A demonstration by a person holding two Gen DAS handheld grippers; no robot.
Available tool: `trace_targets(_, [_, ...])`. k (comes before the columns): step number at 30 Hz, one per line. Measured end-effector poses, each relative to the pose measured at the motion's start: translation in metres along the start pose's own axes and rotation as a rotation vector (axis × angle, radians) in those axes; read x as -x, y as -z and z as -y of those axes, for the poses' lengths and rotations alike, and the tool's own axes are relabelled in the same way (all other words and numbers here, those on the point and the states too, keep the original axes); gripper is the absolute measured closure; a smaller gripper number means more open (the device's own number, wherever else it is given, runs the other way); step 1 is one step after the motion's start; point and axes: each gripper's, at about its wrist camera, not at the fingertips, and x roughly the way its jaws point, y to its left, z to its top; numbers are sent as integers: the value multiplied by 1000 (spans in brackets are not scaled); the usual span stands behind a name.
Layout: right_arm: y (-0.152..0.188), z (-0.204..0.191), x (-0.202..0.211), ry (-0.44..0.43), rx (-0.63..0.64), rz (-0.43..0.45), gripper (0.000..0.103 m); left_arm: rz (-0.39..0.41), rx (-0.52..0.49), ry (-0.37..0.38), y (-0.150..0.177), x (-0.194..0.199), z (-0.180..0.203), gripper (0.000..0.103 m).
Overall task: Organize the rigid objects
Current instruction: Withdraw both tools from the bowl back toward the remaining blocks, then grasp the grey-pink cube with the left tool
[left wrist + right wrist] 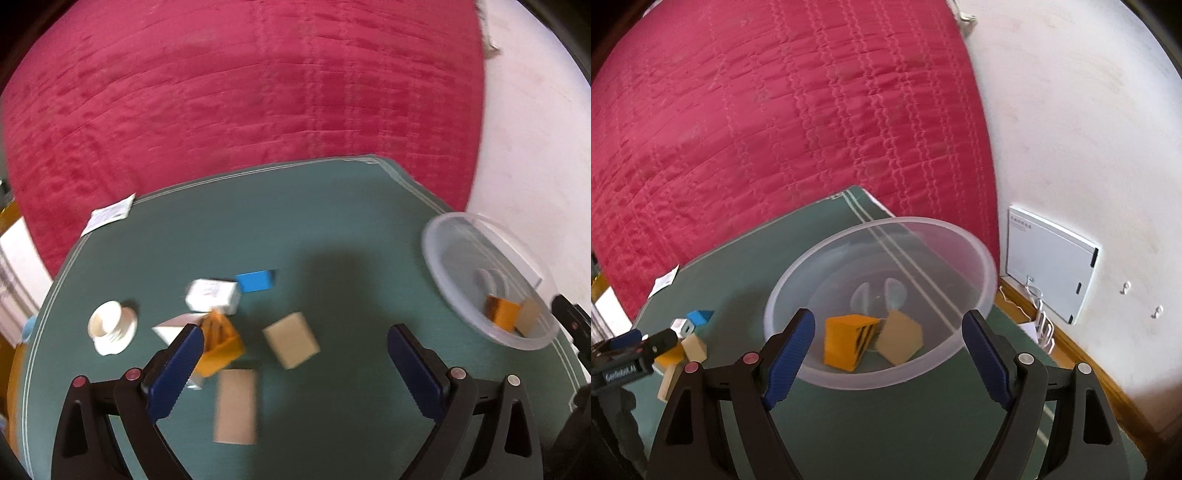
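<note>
On the green table (332,229) lie a white box (212,295), a blue block (255,281), an orange box (221,343), a tan block (291,339) and a flat tan piece (236,406). My left gripper (295,332) hovers over them, open wide and holding nothing, its left finger in front of the orange box. At the right stands a clear plastic bowl (436,258) with an orange block (849,345) and a tan block (899,341) inside. My right gripper (889,316) is open and empty at the bowl's (982,258) near rim.
A white round lid (110,326) sits at the table's left, and a paper leaflet (109,216) lies on the far left corner. A red quilted bed (240,92) runs behind the table. A white wall with a grey panel (1049,266) is at the right.
</note>
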Motion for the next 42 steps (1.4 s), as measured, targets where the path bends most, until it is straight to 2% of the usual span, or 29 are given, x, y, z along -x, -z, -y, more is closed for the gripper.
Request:
trace_targets(19, [16,-65,18,-133,142,-23,19,-45,139,-166,18,-10,-84,2])
trace_targets(26, [24,-86,23,-178,180,-40,19,-80,163,-184,23,-27,-97,1])
trace_targets(35, [38,-109,23,-233,228,-76,19,-91,149,-182,30,-25,-107,1])
trace_targets(42, [42,-115,20,-252,237,-105,19,-128,193,-234,48,-24,-136,1])
